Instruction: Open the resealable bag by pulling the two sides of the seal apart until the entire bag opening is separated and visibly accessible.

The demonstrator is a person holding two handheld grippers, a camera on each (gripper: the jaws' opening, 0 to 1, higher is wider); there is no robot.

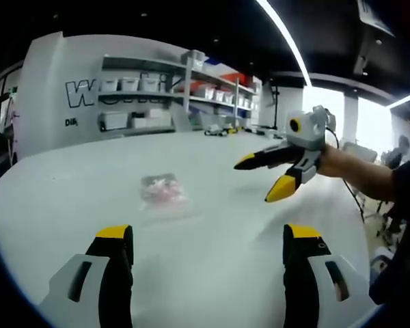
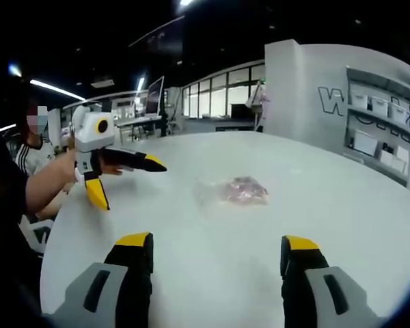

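Left gripper view: bag (image 1: pixel 164 192) on table (image 1: pixel 219 266); untouched.

White round surface (image 1: pixel 212 273), a small clear resealable bag (image 1: pixel 163 192) with pinkish contents lying flat near its middle, left tongs (image 1: pixel 208 236) spread wide and empty below it, right tongs (image 1: pixel 265 179) gaping, hovering apart at right, shelves (image 1: pixel 164 92) of bins behind

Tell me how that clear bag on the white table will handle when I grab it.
The clear bag lies flat and looks thin, so probably floppy and light. Its film looks glossy on the smooth white table, so it may slide if pushed. Pinkish contents sit bunched inside and could shift when lifted.
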